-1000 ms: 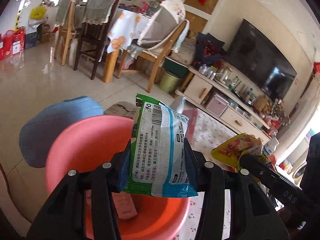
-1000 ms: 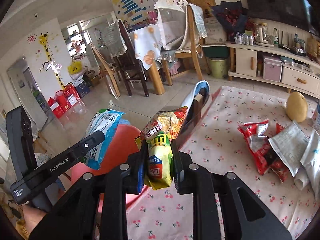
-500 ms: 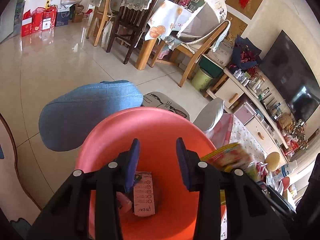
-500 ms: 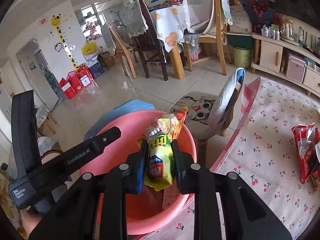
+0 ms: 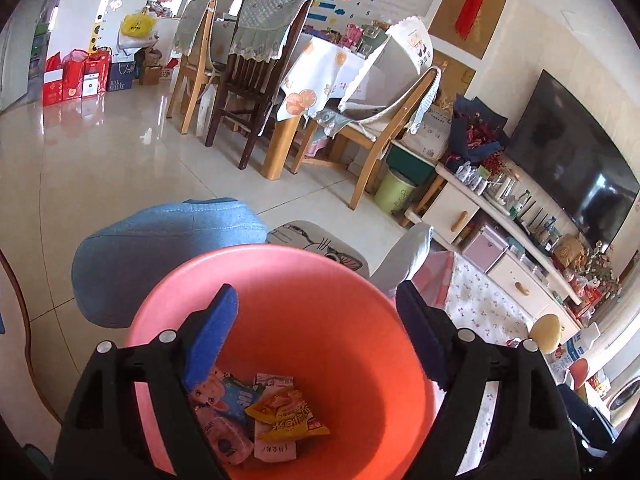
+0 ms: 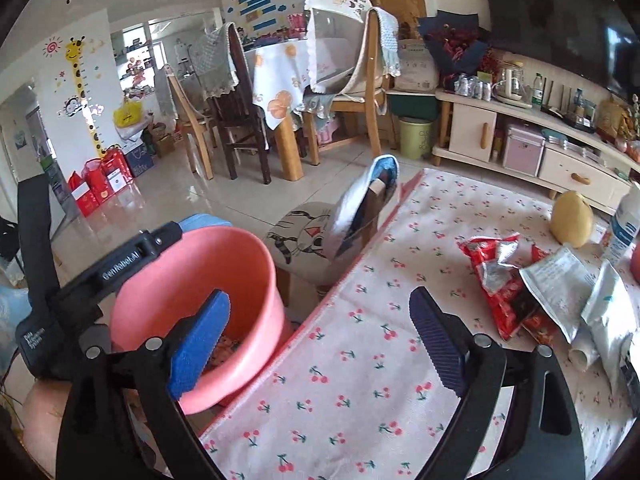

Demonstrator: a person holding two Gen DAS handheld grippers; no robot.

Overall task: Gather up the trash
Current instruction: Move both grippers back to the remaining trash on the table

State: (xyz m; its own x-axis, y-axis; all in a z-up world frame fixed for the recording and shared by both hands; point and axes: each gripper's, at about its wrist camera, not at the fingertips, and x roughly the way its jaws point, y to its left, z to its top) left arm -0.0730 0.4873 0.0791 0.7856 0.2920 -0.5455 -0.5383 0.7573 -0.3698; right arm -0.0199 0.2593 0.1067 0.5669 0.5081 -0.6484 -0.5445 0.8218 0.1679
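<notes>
Left wrist view: left gripper (image 5: 316,332) hangs over the pink bucket (image 5: 352,280), jaws spreading apart, nothing between the blue pads (image 5: 210,336). Bucket bottom holds a pile of wrappers: pink cartoon packet (image 5: 208,392) at left, blue-white packet (image 5: 236,398) next to it, yellow snack bag (image 5: 288,416) on top toward the middle, small white box (image 5: 276,450) under it. Behind the bucket, a blue cushion (image 5: 168,248) on the left and a cat-print stool (image 5: 320,240) to its right. Far right, cherry-print tablecloth (image 5: 488,304) with a yellow pear (image 5: 548,330) near its edge.

Right wrist view: at far left the left gripper's black body (image 6: 92,280) reaches across over the pink bucket (image 6: 192,272), which sits just beside the table edge; some wrappers (image 6: 224,350) show low inside it. Right gripper (image 6: 320,336) is over the tablecloth (image 6: 360,360) near that edge, jaws widening, nothing in them; its left pad overlaps the bucket in this view. Cat stool (image 6: 304,236) stands past the bucket. Trash left on the cloth sits at right, well apart from the gripper: red crumpled bag (image 6: 496,272), then silver foil wrappers (image 6: 568,292), a rolled paper tube (image 6: 582,354) below them. Pear (image 6: 572,216) behind, white bottle (image 6: 626,228) at the far right edge.
</notes>
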